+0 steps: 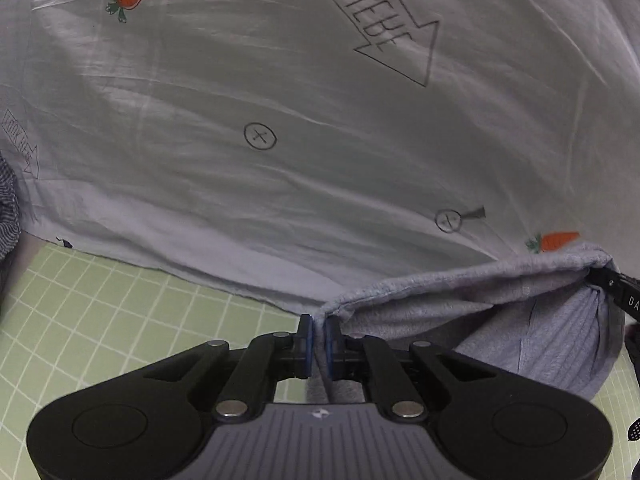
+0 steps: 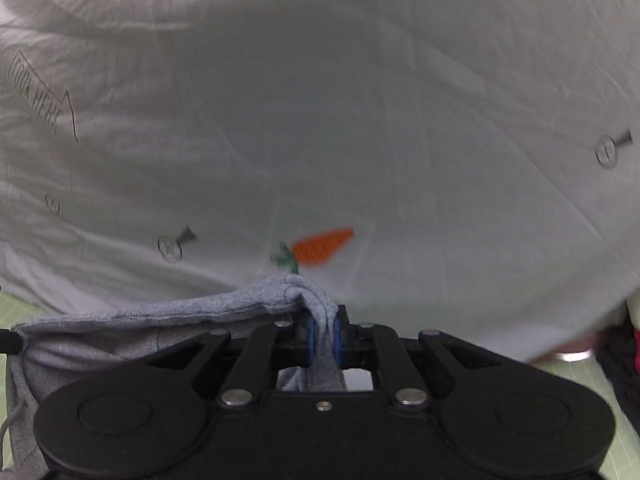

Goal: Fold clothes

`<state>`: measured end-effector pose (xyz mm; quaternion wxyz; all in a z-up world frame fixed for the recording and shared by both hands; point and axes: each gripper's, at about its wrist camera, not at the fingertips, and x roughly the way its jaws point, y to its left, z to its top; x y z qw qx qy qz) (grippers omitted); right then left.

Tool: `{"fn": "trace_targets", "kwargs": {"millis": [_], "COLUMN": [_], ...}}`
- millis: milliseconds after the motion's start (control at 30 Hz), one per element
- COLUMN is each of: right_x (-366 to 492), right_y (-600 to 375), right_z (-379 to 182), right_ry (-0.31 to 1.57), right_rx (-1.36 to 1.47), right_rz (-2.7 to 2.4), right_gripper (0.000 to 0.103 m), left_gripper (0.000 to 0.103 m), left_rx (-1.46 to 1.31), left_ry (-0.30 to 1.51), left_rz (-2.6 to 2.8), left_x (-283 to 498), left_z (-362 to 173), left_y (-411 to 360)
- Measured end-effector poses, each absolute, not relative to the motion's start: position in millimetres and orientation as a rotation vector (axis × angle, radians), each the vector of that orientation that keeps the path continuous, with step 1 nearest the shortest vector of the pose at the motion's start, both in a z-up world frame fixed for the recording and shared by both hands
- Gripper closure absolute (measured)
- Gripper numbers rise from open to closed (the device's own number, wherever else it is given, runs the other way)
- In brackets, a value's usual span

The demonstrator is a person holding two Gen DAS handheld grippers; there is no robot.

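White sheet (image 1: 304, 168): the biggest thing here. It is thin, smooth cloth with soft wrinkles. It has orange carrots, small circles with crosses, and arrows with letters printed on it. It fills both views from 9 o'clock round to 3 o'clock.

Green mat (image 1: 120, 320): flat and firm, with white grid lines. It shows under the sheet at 7 o'clock in the left view.

Gray garment (image 1: 500, 304): soft, fuzzy, thick cloth with a stitched hem. One part has thin ribs. It sits at 4 o'clock in the left view and 8 o'clock in the right view. I cannot tell what kind of clothing it is.

Striped cloth (image 1: 8, 208): dark with thin lines, peeking in at 9 o'clock. Only a bit shows.

Left gripper (image 1: 319, 336): black with blue pads, pressed together on one end of the gray hem.

Right gripper (image 2: 323, 338): black with blue pads, pinching the other end of the hem, with cloth bunched between the pads.

How far along: the hem is stretched between both grippers and lifted. I think the fold is just starting. No neat fold shows yet, so laying it flat and folding it are left.
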<state>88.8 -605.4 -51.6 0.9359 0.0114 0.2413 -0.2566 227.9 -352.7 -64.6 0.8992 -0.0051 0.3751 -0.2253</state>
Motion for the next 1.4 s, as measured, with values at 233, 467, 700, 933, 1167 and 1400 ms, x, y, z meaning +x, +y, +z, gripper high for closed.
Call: {"fn": "trace_targets", "kwargs": {"millis": [233,467,700,933,1167,1400], "right_x": [163,83,-46,-147,-154,-151], "right_y": [-617,-616,-578,-524,-499,-492], "right_z": [-101,-112,-135,-166,-169,-168], "right_ry": [0.665,0.696,0.799,0.916,0.89,0.92], "right_rx": [0.042,0.207,0.353,0.503,0.45,0.29], "right_rz": [-0.496,-0.506,-0.557,-0.551,-0.444,-0.521], "right_gripper": [0.081,0.037,0.033,0.052,0.056,0.101], "left_gripper": [0.078,0.031,0.018,0.018,0.018,0.018], "left_rx": [-0.055,-0.086,-0.176,-0.261,-0.191,-0.221], "left_ry": [0.92,0.884,0.931,1.016,0.98,0.953], "left_rz": [-0.42,-0.443,-0.301,-0.288,-0.321,-0.266], "left_x": [251,205,128,57,6,-15], "left_z": [-120,-95,-70,-61,-43,-34], "left_y": [-347,-287,-209,-170,-162,-138]}}
